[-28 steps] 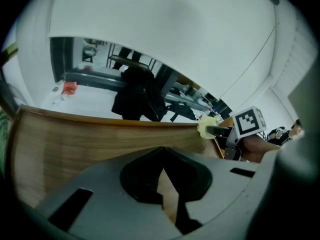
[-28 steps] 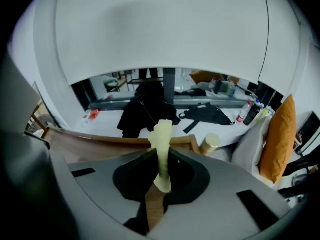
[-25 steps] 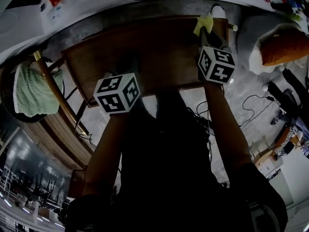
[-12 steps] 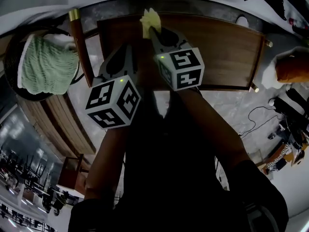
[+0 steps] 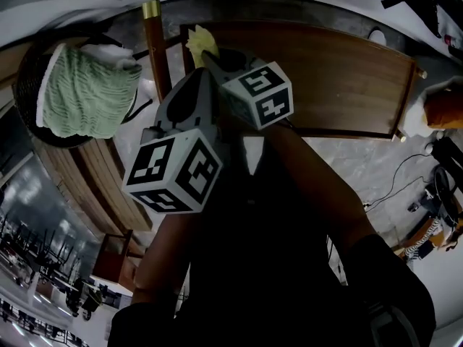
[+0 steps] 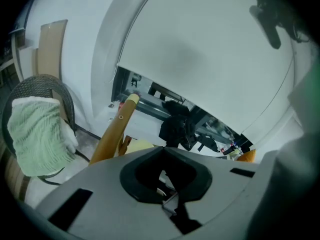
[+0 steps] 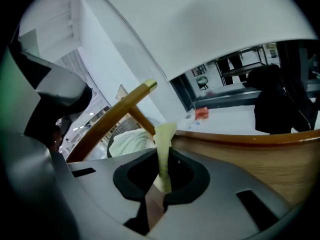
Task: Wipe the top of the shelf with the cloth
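The brown wooden shelf top (image 5: 340, 78) runs across the upper part of the head view. A pale yellow cloth (image 5: 197, 42) sits at its left end, and my right gripper (image 5: 210, 55) is shut on it. In the right gripper view the cloth (image 7: 164, 146) stands up between the jaws, with the shelf top (image 7: 260, 159) to the right. My left gripper (image 5: 201, 78) hovers just left of the right one, over the shelf's left edge. In its own view the left gripper (image 6: 170, 200) is shut with nothing in it, and a bit of the cloth (image 6: 142, 145) shows beyond.
A dark wire basket (image 5: 29, 78) with a green towel (image 5: 83, 89) stands left of the shelf. A wooden post with a brass cap (image 5: 153, 20) rises between them. Slatted wood (image 5: 79, 186) lies lower left. Cables (image 5: 405, 186) trail on the floor at the right.
My right gripper has slid the cloth from the shelf's right end to its left end. The left gripper has come up beside it.
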The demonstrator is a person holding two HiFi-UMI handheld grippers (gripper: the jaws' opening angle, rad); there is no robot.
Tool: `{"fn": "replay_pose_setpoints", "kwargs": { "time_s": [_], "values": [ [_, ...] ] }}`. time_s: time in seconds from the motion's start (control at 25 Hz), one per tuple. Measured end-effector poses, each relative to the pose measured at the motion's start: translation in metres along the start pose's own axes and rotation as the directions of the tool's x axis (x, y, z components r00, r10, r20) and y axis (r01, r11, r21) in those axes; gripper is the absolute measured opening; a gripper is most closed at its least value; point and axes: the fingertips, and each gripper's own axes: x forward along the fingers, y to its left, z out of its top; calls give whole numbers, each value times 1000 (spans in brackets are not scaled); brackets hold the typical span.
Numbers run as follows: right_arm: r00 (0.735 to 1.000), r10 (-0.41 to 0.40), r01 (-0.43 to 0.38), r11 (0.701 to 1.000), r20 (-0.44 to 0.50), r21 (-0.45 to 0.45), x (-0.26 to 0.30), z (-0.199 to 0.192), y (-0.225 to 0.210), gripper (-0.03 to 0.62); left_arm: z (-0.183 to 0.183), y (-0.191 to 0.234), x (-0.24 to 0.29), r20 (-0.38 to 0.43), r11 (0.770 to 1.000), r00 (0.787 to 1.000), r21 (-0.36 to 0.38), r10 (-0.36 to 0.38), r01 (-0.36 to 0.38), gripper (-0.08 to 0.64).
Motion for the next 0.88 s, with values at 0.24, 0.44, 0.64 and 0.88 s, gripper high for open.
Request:
{"fn": "replay_pose_setpoints", "kwargs": {
  "time_s": [0.24, 0.44, 0.64, 0.88],
  "values": [
    [998, -17, 16, 1000, -61, -13, 22, -19, 12, 41, -8, 14, -7, -19, 1000, 1000, 25, 11, -11, 11],
    [994, -52, 50, 999, -95, -23, 22, -27, 6, 41, -14, 23, -8, -31, 999, 999, 27, 22, -21, 11],
    [986, -110, 106, 994, -124, -34, 8, -32, -12, 41, -23, 17, -3, -42, 999, 999, 47, 24, -22, 11],
    [979, -140, 137, 990, -149, -32, -13, -41, -32, 41, -37, 9, 14, -58, 997, 998, 69, 25, -21, 11]
  ]
}}
